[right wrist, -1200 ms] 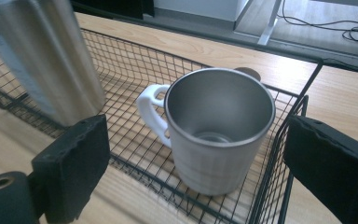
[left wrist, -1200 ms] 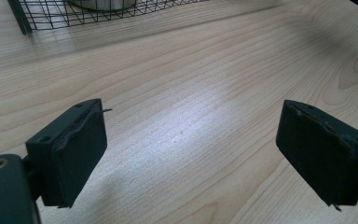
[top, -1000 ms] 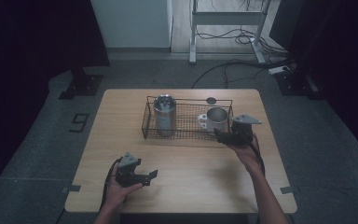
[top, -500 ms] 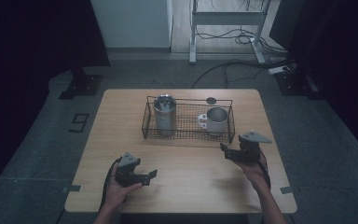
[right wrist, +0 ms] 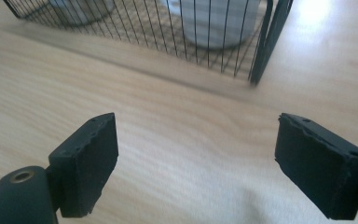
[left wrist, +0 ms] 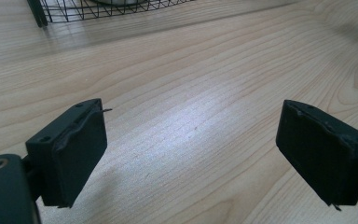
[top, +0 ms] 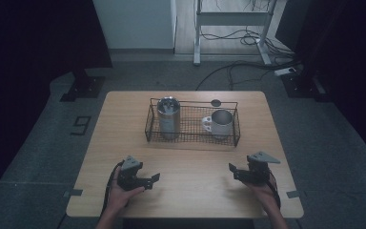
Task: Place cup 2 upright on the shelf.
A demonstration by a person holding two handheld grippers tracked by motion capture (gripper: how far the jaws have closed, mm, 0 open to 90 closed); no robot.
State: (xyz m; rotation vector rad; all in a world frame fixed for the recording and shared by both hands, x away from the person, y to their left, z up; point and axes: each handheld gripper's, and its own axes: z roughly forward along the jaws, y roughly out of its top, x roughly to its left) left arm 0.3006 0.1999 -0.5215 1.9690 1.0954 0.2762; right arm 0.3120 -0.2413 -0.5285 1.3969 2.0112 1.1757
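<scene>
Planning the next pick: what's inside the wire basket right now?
Inside the wire basket stand a steel tumbler at its left end and a mug at its right. Their insides can't be seen.

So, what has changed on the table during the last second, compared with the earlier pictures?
The right tool moved back from the mug in the wire basket toward the near edge of the table. It now hovers there with jaws open and nothing between them. The left tool stayed in its place, open. The mug, the steel tumbler and the basket did not move.
</scene>
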